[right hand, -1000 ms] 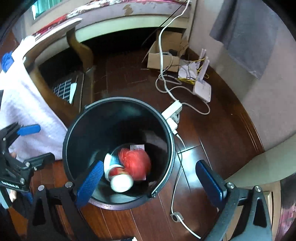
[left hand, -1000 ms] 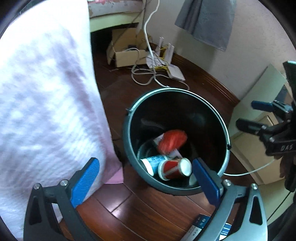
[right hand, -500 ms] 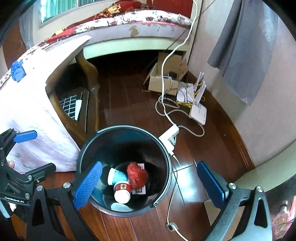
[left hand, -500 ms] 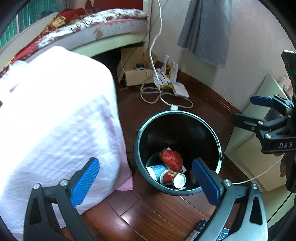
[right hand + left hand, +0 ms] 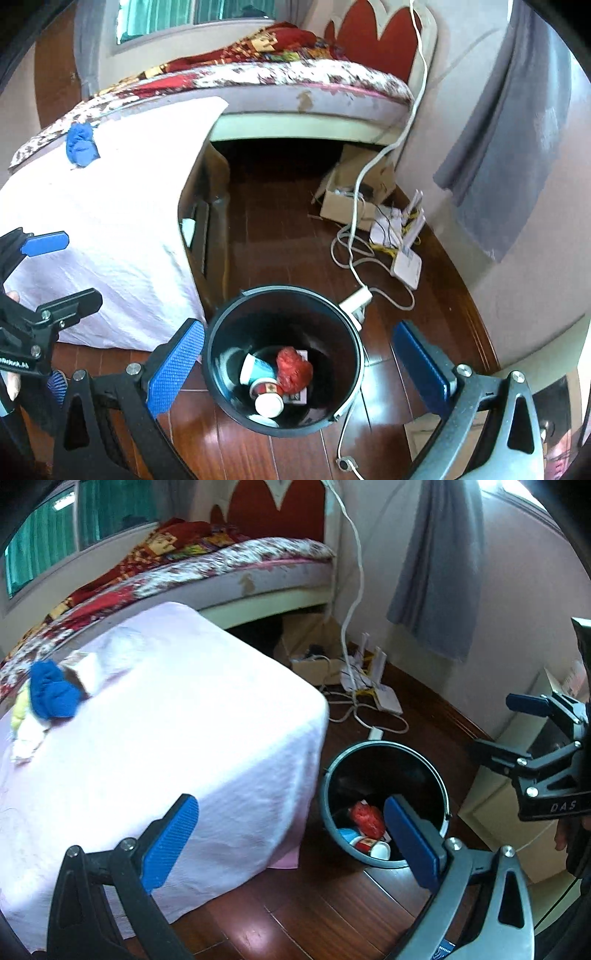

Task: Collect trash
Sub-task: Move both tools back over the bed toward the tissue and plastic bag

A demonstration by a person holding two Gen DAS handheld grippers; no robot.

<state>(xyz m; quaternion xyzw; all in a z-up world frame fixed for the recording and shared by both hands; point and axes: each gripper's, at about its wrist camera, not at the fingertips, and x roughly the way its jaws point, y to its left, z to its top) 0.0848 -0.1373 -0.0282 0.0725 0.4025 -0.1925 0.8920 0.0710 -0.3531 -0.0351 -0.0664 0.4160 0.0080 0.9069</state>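
Trash so far is seen inside the black bin (image 5: pixel 284 360) on the wood floor: a red wad (image 5: pixel 293 369), a blue cup (image 5: pixel 256 369), a red-and-white cup (image 5: pixel 269 398) lying on its side, plus a flat card (image 5: pixel 300 395) under the wad. In the left view the same bin (image 5: pixel 384 805) is seen just beside the table corner, w/ wad (image 5: pixel 365 818) and cups partly hidden by one blue pad.

Left gripper (image 5: pixel 291 840) is held wide apart, nothing between the pads. Right gripper (image 5: pixel 299 363) likewise spread, empty, above the bin mouth.

Judged approx. part-done: several items binned, none in hand. Left to collect, prob.: a blue wad (image 5: pixel 53 694) on the white-clothed table (image 5: pixel 207 746), w/ a pale scrap (image 5: pixel 83 670) touching it and yellowish/white bits (image 5: pixel 24 725) near the left edge. Whether those bits count as trash can't be told.

Further out: cardboard box (image 5: pixel 351 192), cables and a white router (image 5: pixel 406 266) by the wall; prob. not trash.
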